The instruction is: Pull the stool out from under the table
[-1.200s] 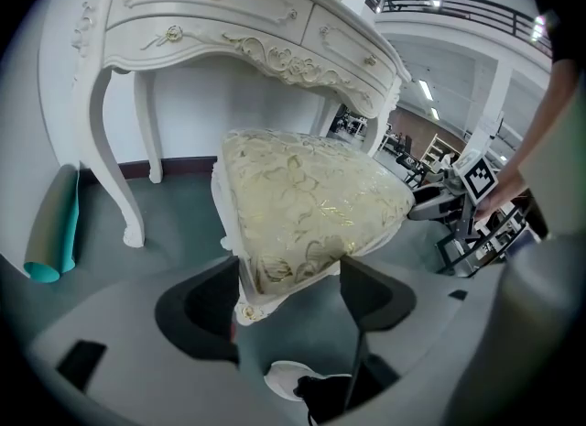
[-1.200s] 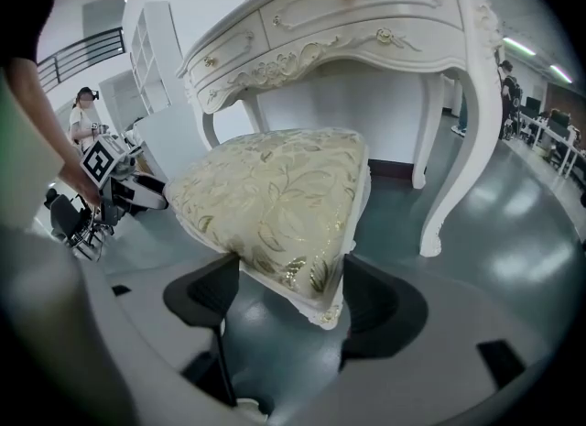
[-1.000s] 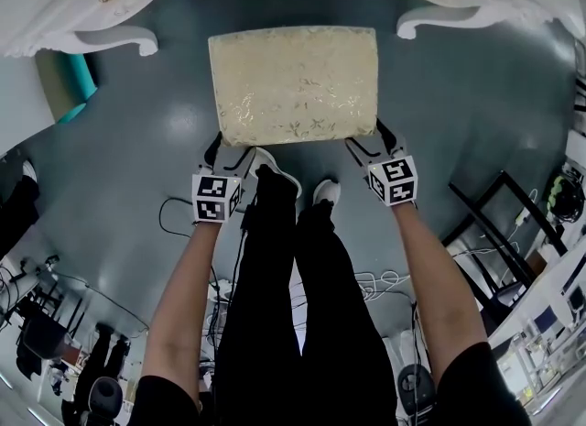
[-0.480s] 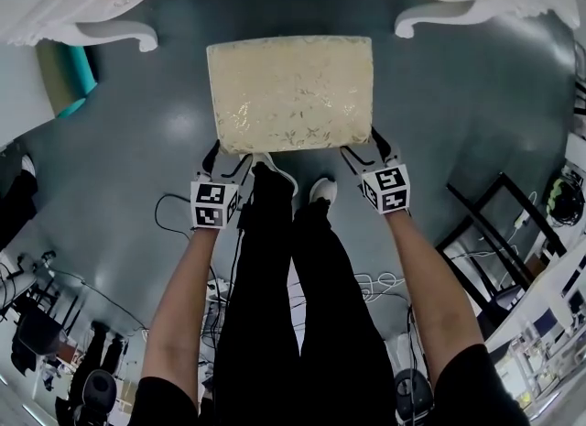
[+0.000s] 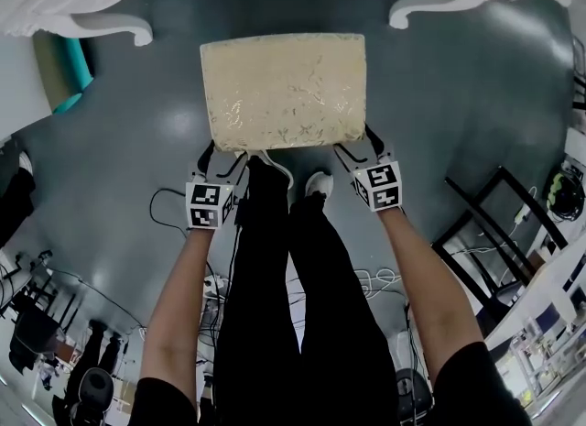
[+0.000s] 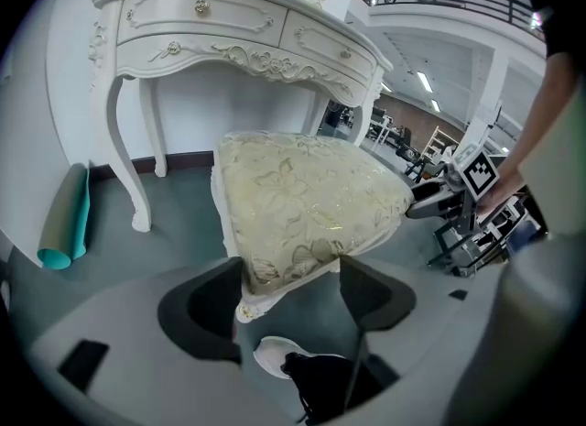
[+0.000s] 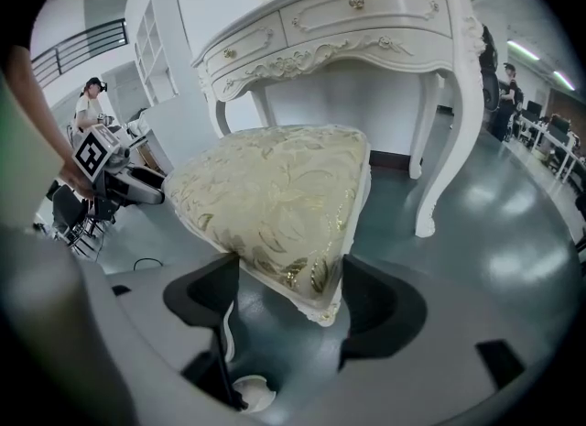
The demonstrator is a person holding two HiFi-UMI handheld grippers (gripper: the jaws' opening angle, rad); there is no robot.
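The stool has a cream seat with a gold leaf pattern and stands on the grey floor in front of the white carved table. My left gripper is shut on the seat's near left corner. My right gripper is shut on the near right corner. In the left gripper view the stool has its corner wedged between the jaws of the left gripper, with the table behind. In the right gripper view the stool sits the same way in the right gripper, before the table.
A teal roll leans by the table's left leg. Black metal chair frames stand at the right. Cables lie on the floor at the left. The person's legs and white shoes are right behind the stool.
The stool and both grippers have drawn back from the table towards the person. More floor shows between seat and table, and less of the table's top remains in view.
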